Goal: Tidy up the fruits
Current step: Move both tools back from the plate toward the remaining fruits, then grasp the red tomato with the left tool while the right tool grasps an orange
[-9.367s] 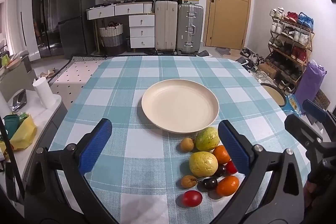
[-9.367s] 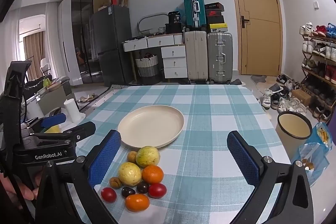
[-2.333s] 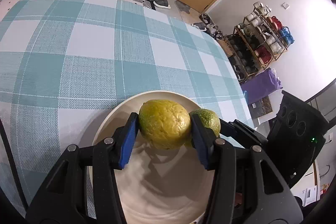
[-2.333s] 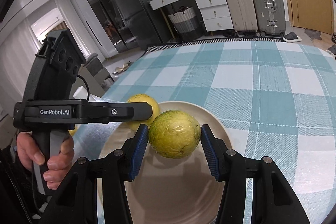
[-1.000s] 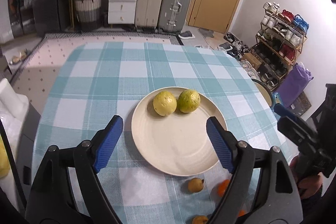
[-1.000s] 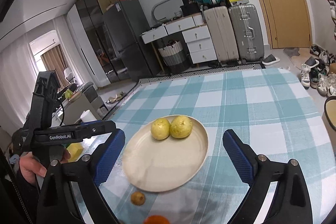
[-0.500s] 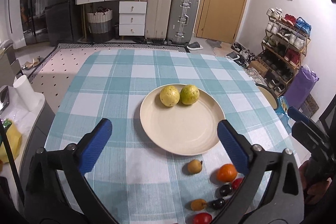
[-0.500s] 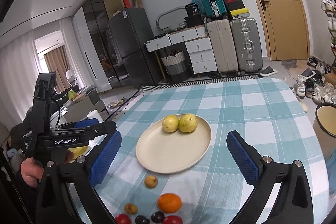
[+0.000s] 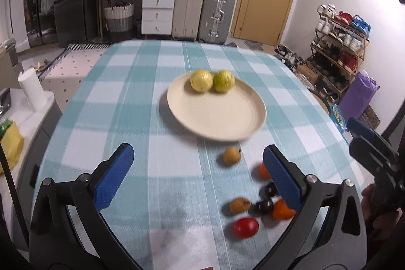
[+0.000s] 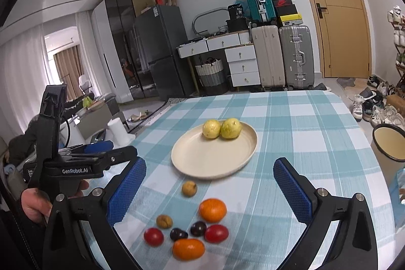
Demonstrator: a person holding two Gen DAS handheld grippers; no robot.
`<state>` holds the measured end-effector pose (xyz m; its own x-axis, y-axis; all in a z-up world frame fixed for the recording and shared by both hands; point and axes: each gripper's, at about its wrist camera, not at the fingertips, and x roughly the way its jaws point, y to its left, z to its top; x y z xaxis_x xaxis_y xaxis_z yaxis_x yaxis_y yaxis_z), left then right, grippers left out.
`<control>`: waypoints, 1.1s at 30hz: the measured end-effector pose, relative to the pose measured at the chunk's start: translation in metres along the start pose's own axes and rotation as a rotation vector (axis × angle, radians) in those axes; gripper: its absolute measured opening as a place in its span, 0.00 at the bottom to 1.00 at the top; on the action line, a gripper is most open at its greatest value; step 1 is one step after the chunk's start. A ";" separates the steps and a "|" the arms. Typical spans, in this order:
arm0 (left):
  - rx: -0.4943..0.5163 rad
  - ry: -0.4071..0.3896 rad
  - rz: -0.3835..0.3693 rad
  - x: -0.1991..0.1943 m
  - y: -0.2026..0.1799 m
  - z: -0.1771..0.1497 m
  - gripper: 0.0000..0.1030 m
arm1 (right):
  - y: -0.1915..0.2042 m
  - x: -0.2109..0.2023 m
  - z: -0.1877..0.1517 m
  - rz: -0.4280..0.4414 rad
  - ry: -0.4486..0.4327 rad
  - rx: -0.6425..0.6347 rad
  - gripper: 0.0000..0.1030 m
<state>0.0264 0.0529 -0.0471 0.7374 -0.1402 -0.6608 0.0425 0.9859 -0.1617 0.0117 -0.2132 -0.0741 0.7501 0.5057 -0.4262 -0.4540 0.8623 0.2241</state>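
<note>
A cream plate [image 9: 220, 118] [image 10: 202, 158] sits mid-table and holds a yellow fruit [image 9: 201, 80] [image 10: 211, 128] and a greenish fruit [image 9: 223, 81] [image 10: 230, 128] side by side at its far rim. Loose fruits lie on the near cloth: two oranges [image 10: 212, 210] [image 10: 188, 249], two red fruits [image 10: 153, 236] [image 10: 216, 233], two dark plums [image 10: 198, 228], and two small brown fruits [image 10: 189, 188] [image 9: 231, 155]. My left gripper [image 9: 200, 176] is open and empty above the near cloth. My right gripper [image 10: 208, 191] is open and empty above the loose fruits.
The teal checked tablecloth [image 9: 141, 98] covers the table. A paper roll [image 9: 31, 90] stands off the left edge. An enamel pot [image 10: 389, 143] stands off the right edge. Suitcases [image 10: 295, 55], drawers and a shoe rack [image 9: 339, 42] are beyond the table.
Both grippers have pulled back and towards the near edge; the plate looks farther away and the loose fruits have come into fuller view. Both stay open and empty.
</note>
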 end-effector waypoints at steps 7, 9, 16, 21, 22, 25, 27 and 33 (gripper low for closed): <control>0.011 0.055 -0.027 0.007 -0.004 -0.032 0.99 | 0.006 -0.003 -0.023 -0.021 0.035 -0.006 1.00; 0.012 0.068 -0.030 0.010 -0.005 -0.038 0.99 | 0.007 -0.002 -0.029 -0.019 0.045 -0.004 1.00; 0.028 0.130 -0.067 0.021 -0.011 -0.059 0.99 | 0.012 -0.002 -0.048 -0.032 0.084 -0.008 1.00; 0.051 0.162 -0.079 0.029 -0.018 -0.072 0.99 | 0.008 -0.003 -0.055 -0.041 0.095 0.023 1.00; 0.054 0.170 -0.080 0.032 -0.019 -0.074 0.99 | 0.008 -0.003 -0.055 -0.043 0.096 0.025 1.00; 0.058 0.182 -0.082 0.036 -0.021 -0.078 0.99 | 0.008 -0.005 -0.057 -0.050 0.093 0.024 1.00; 0.068 0.187 -0.071 0.038 -0.022 -0.081 0.99 | 0.008 -0.006 -0.058 -0.055 0.092 0.021 1.00; 0.098 0.186 -0.077 0.041 -0.026 -0.087 0.87 | 0.009 -0.007 -0.061 -0.060 0.096 0.022 1.00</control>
<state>-0.0031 0.0138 -0.1335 0.5926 -0.2211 -0.7745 0.1661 0.9745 -0.1511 -0.0268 -0.2107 -0.1232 0.7256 0.4491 -0.5214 -0.3980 0.8920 0.2144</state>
